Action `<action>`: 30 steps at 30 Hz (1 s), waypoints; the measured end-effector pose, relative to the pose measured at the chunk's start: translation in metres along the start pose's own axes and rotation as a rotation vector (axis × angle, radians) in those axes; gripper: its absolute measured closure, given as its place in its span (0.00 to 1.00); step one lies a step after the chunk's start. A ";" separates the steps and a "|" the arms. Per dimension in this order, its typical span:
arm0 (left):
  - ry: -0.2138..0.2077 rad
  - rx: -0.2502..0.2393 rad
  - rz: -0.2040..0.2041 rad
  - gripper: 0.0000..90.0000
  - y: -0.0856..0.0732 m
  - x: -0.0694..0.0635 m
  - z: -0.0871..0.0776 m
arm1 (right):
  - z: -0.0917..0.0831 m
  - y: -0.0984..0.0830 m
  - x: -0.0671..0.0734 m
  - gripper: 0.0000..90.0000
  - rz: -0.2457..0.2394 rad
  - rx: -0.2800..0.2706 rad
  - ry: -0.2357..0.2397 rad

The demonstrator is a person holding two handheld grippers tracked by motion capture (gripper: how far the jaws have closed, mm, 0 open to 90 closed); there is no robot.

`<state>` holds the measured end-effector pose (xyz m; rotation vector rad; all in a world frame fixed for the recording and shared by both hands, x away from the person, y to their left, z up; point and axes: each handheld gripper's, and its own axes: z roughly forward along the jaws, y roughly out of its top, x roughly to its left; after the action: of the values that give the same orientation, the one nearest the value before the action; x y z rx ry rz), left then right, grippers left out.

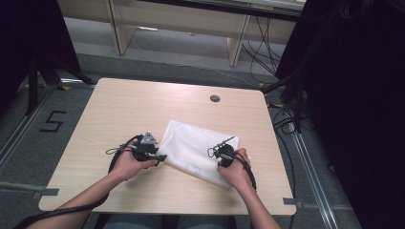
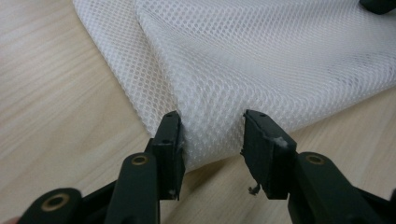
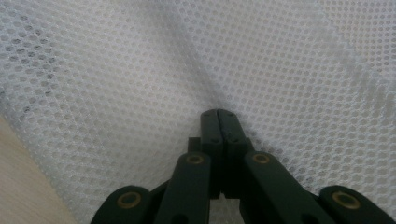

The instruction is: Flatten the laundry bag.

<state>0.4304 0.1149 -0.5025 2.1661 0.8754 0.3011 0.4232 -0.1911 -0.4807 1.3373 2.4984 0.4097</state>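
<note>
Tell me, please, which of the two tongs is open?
The left tongs: its jaws stand apart around the white mesh bag's corner, while the right tongs are pressed shut.

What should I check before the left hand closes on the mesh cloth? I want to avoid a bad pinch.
1. Left gripper open: ok, fingers apart.
2. Mesh cloth between its fingers: ok, the folded corner sits in the gap.
3. Right gripper shut: ok, fingers closed together over the mesh.
4. Right gripper actually pinching mesh: cannot tell.
5. Cloth fully on the table: ok, no edge overhangs.
6. Cables clear of the cloth: cannot tell; the right one loops near its edge.
</note>
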 end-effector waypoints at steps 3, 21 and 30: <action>0.001 0.004 -0.001 0.69 -0.001 0.001 0.000 | 0.000 0.001 0.001 1.00 0.002 -0.002 0.002; 0.027 0.145 -0.031 0.88 -0.015 0.008 -0.026 | 0.015 0.038 0.017 1.00 -0.014 -0.030 0.018; 0.068 0.165 -0.090 0.80 -0.020 0.021 -0.040 | 0.020 0.061 0.028 0.90 -0.053 -0.031 0.106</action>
<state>0.4177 0.1611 -0.4912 2.2702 1.0651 0.2674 0.4621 -0.1324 -0.4792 1.2663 2.5961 0.5181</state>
